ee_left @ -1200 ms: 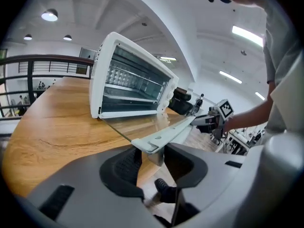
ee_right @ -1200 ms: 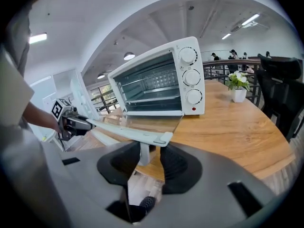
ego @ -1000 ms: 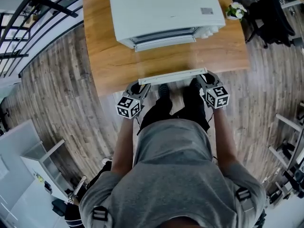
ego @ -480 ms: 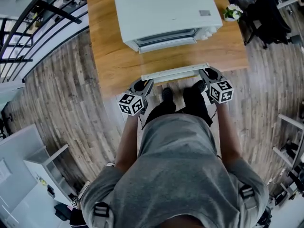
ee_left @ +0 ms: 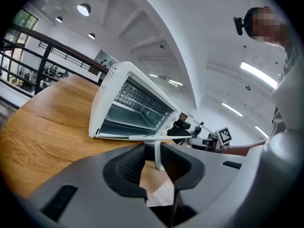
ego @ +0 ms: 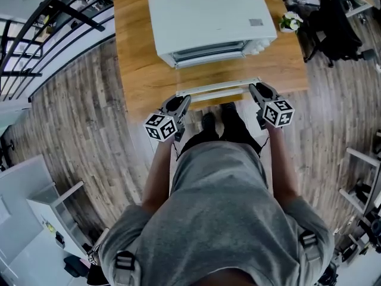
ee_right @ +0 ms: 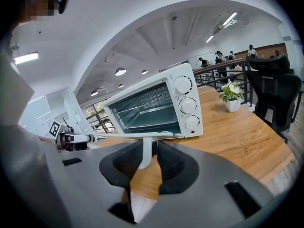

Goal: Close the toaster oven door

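A white toaster oven (ego: 211, 22) stands on the wooden table (ego: 143, 70), its glass door (ego: 218, 87) hinged down and held partway up. My left gripper (ego: 183, 102) is shut on the left post of the door handle (ee_left: 142, 137). At the handle's right post (ee_right: 145, 151), my right gripper (ego: 255, 90) is shut too. In the left gripper view the post stands between my jaws (ee_left: 156, 155). The right gripper view shows the same grip (ee_right: 146, 159), with the oven's open cavity (ee_right: 149, 109) and its three knobs (ee_right: 187, 105) behind.
A small potted plant (ego: 292, 18) stands at the table's right back corner, and a black office chair (ego: 336, 22) beyond it. The person's legs and shoes (ego: 229, 121) are at the table's front edge. Black railings (ego: 36, 34) run on the left.
Both grippers have risen and moved toward the oven with the handle. The door has swung up from flat, so the gap to the oven front is narrower.
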The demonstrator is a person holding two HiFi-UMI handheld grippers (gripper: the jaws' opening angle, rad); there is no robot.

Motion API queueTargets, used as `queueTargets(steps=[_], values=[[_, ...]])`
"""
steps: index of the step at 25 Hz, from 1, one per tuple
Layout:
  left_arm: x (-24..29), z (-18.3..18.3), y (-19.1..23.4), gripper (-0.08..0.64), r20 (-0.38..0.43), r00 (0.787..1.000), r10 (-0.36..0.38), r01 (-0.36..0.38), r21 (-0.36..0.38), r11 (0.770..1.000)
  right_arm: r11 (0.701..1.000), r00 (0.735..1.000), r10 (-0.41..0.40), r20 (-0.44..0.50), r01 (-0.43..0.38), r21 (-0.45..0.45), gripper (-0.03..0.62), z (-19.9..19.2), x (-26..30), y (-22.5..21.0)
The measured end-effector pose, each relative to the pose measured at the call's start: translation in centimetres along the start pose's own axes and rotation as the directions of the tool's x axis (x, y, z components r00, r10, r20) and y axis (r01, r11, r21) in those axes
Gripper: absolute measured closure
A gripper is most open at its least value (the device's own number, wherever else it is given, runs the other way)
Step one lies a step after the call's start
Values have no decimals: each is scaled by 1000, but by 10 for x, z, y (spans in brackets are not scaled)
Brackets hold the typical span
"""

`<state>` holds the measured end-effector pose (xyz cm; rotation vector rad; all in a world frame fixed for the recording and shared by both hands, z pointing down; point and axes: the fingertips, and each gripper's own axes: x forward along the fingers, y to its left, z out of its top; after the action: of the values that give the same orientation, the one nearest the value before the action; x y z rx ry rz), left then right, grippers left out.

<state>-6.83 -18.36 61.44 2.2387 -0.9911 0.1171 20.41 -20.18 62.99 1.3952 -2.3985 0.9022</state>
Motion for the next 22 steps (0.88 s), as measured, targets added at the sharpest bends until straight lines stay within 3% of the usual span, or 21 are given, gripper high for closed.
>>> queueTargets(steps=[11,22], values=[[2,38,3,434,87,996,-24,31,-82,996,995,997,59,55,-63,74,483,38,6,3],[10,78,11,425,173,985,-18,41,-131,990,971,981,119,156,-148,187,476,78,18,0]])
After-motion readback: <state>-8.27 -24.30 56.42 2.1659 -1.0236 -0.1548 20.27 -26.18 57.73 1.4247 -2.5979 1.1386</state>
